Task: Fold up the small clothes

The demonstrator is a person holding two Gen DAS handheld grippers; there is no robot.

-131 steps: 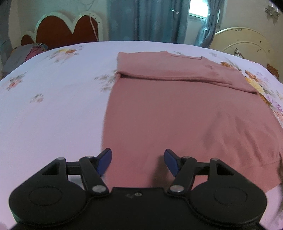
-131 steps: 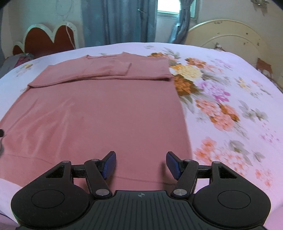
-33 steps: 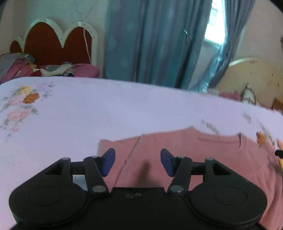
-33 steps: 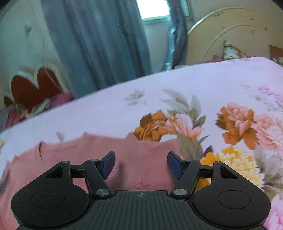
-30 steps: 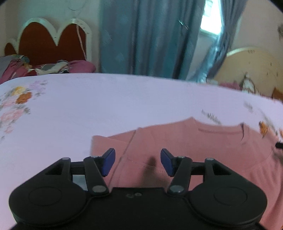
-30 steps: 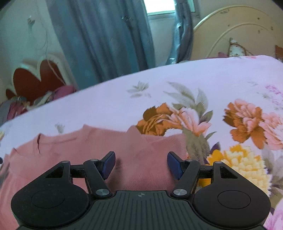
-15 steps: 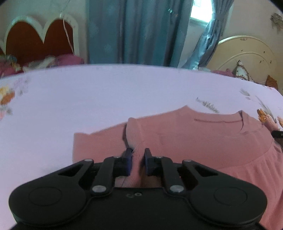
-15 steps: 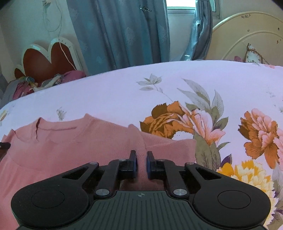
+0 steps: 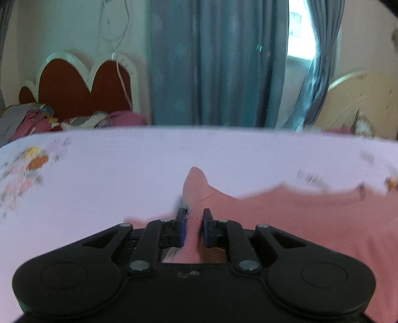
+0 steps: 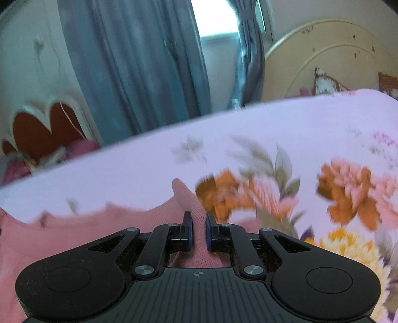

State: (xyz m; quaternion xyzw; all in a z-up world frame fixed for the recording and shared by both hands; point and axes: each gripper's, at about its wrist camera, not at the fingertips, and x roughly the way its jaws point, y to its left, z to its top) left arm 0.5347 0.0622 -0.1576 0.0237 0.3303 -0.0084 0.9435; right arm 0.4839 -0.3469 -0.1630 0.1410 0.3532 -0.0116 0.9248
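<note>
My left gripper (image 9: 192, 221) had its jaws pinched narrow on a fold of the pink garment (image 9: 286, 218), and a soft peak of knitted cloth stood up just past the blue pads (image 9: 181, 229). My right gripper (image 10: 198, 224) did the same on the other side, jaws nearly together with a ridge of that fine-ribbed knit squeezed between them and a rounded tip poking up beyond. The pink garment (image 10: 74, 228) lay on the bed toward its far edge, stretched between my two grips, its upper hem wavy and a small notch at the neckline showing in both views. The fabric looked matte and slightly fuzzy, a close rib running along it.

Under it was the bedsheet (image 9: 124, 174), smooth pale lilac cotton, plain in the middle with a faint flower cluster at the left edge. On the right side of the bed the print grew bold: big orange and peach blooms (image 10: 348, 193) with grey-green leaves, blurred in the frame.

Beyond the bed's far edge hung heavy blue-grey curtains (image 9: 219, 62) in long vertical folds, bright window light (image 10: 214, 20) beside them. A scalloped red headboard with white trim (image 9: 82, 84) stood left, crumpled clothes heaped (image 9: 32, 119) at its foot, and a curved cream headboard (image 10: 330, 54), speckled and worn, stood right.
</note>
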